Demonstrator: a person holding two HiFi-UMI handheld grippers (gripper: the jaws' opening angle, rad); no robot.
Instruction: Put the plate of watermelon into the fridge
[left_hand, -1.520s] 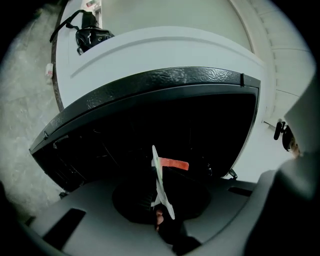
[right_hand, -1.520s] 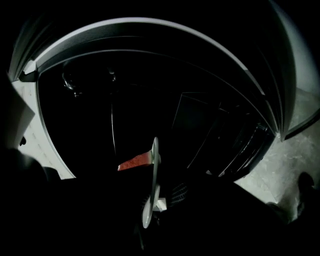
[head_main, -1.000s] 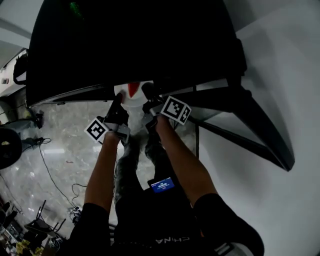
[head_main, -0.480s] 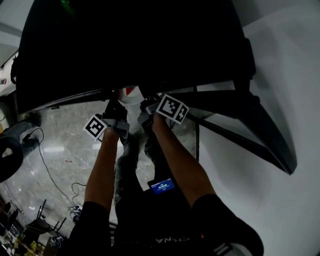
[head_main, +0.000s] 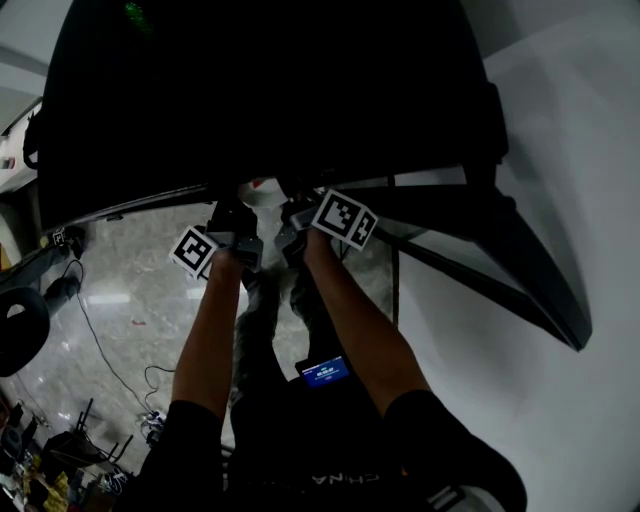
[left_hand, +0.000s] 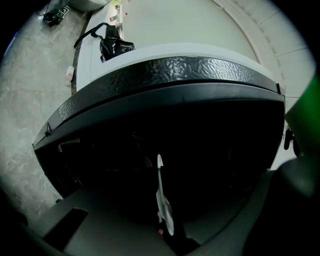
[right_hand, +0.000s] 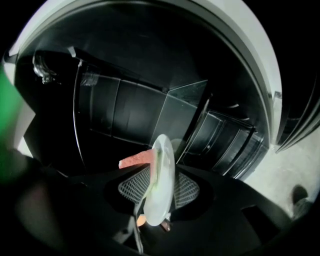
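Head view: two forearms (head_main: 345, 310) are stretched towards the dark open fridge (head_main: 270, 90). The white plate (head_main: 262, 192) of watermelon (head_main: 262, 183) is seen at the opening's lower edge, between the left gripper (head_main: 238, 212) and the right gripper (head_main: 295, 207).

Left gripper view: the plate (left_hand: 161, 197), seen edge-on inside the fridge (left_hand: 200, 145), is clenched at its rim by the left gripper (left_hand: 164, 235), whose jaws have just been closing.

Right gripper view: the right gripper (right_hand: 160, 189) has just been opened. The plate (right_hand: 162, 170) is flanked by the mesh pads (right_hand: 134, 186) but released, and the watermelon (right_hand: 135, 160) is seen on its left face.

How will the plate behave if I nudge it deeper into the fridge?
The plate looks thin, smooth and glossy: probably rigid, slippery and chip-prone if knocked. It seems nearly flat, with the watermelon slice apparently lying loose on it, so a jerky push could slide the slice off.
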